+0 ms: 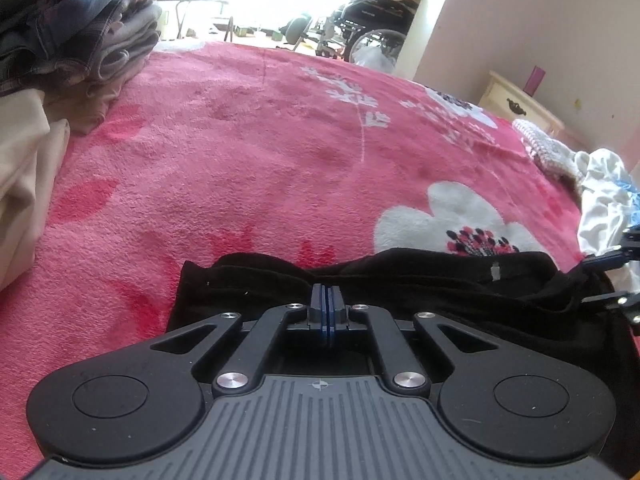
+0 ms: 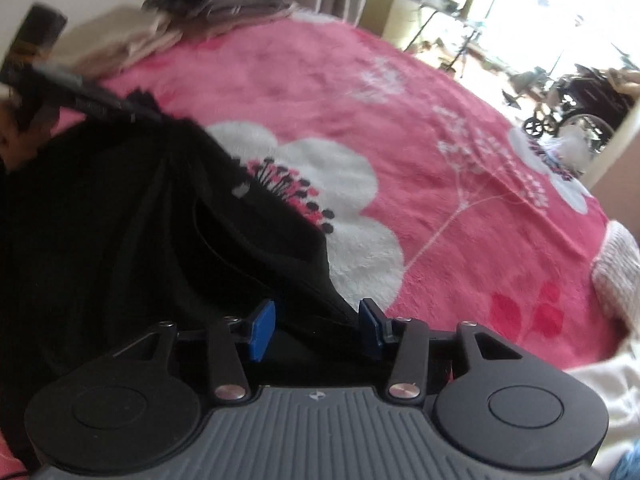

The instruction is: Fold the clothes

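Note:
A black garment (image 1: 420,280) lies on the pink flowered blanket (image 1: 260,140) right in front of both grippers. My left gripper (image 1: 327,300) is shut, its blue pads pressed together on the garment's near edge. In the right wrist view the same garment (image 2: 140,220) spreads to the left, and my right gripper (image 2: 318,320) is open with the cloth's edge between its blue pads (image 2: 262,330). The left gripper (image 2: 100,106) shows there at the garment's far corner. The right gripper (image 1: 616,280) shows at the right edge of the left wrist view.
A stack of folded clothes (image 1: 80,28) and beige fabric (image 1: 24,176) lie at the far left of the bed. A knitted piece (image 1: 548,148) and white clothes (image 1: 604,204) lie at the right. A nightstand (image 1: 516,100) and a wheelchair (image 1: 372,12) stand beyond the bed.

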A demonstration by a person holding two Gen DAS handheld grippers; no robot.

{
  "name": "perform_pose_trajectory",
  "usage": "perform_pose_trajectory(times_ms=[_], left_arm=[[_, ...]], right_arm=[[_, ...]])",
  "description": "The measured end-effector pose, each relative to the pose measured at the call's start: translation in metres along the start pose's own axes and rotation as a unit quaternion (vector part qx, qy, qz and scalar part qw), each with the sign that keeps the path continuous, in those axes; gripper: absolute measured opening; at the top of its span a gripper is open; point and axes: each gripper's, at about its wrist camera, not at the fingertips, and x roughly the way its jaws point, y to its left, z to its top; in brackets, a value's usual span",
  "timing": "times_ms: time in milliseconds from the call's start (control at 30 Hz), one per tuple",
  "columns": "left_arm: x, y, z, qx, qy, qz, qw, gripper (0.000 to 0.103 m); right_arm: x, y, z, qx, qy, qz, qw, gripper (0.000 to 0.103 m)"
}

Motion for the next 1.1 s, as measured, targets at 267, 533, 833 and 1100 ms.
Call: perform_pose_trajectory(times_ms=[267,533,833,1100], left_arm=[[0.001,0.001,-0.002,0.005,-0.004,0.001,1.0000,0.005],[0.000,0.001,-0.003,0.011,-0.008,0.000,0.9999,0.005],[0.000,0.003,-0.006,0.006,-0.015,-0.003,0.9999,0.005],[0.000,0.002,-0.007,0.006,-0.018,-0.002,0.9998,0.005]], right_arm=[[0.018,-0.017,0.002,0.011,0.035,0.047,0.998,0.046],[0.024,-0.018,0.006,-0.016,0.027,0.039,0.999,0.061],[-0.006,-0.038,-0.003,0.056,-0.020,0.028,0.998,0.000],[-0.011,-0.040,-0.009,0.076,-0.041,0.005,0.996,0.000]])
